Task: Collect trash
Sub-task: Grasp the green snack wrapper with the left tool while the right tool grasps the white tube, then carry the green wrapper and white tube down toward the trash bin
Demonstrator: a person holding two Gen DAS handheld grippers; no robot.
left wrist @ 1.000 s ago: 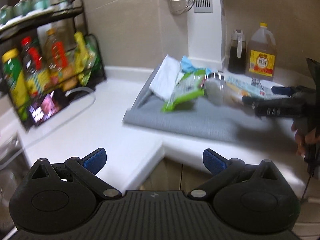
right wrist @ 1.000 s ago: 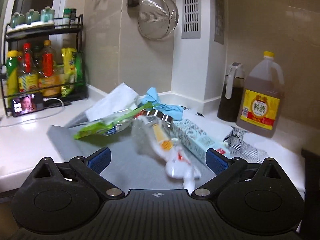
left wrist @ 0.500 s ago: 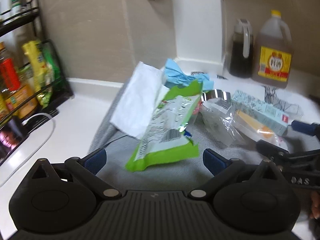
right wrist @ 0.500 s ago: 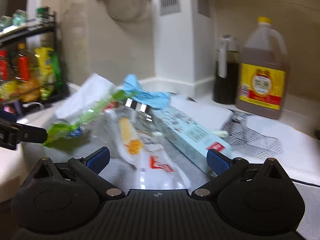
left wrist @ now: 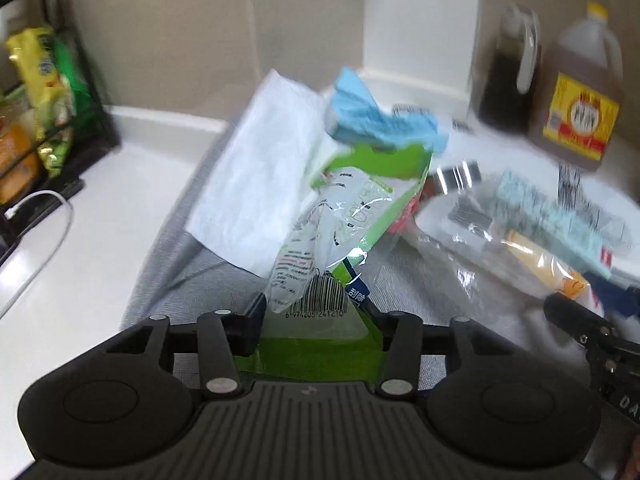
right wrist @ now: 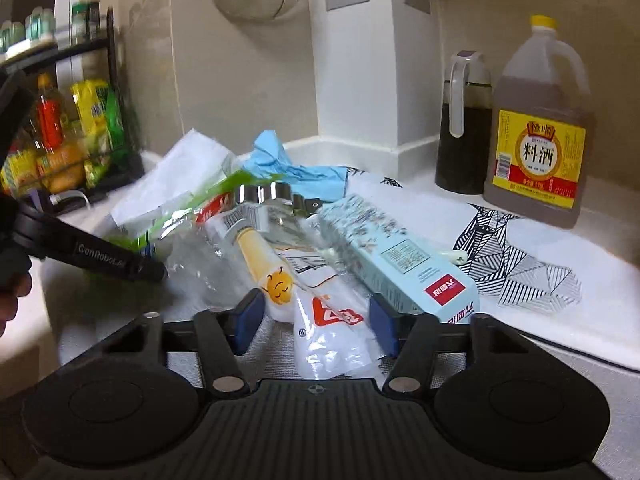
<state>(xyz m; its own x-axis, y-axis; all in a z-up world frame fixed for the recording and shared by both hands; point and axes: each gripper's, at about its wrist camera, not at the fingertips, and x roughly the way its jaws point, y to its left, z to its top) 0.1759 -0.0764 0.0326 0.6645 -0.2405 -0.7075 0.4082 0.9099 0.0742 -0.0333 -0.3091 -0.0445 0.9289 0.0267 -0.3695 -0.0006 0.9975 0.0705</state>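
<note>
The left hand-held gripper (left wrist: 316, 320) has just been narrowing its jaws around the near end of the green wrapper (left wrist: 344, 232); the wrapper's barcode end sits between the fingers, which appear to press its edges. The right hand-held gripper (right wrist: 316, 320) has likewise been closing, and the clear white wrapper (right wrist: 320, 304) lies between its blue pads (right wrist: 248, 320), touching or nearly so; a firm grip cannot be told. Both wrappers lie in a heap on a grey mat (left wrist: 192, 264) on the table (left wrist: 100, 208), with a white sheet (left wrist: 256, 184), a crumpled blue glove (right wrist: 288, 164) and a pale blue box (right wrist: 404, 264). Behind stand a jug (right wrist: 538, 128) of brown liquid and a cruet (right wrist: 464, 128) of dark liquid. A rack (right wrist: 76, 128) at left holds bottles and packets.
</note>
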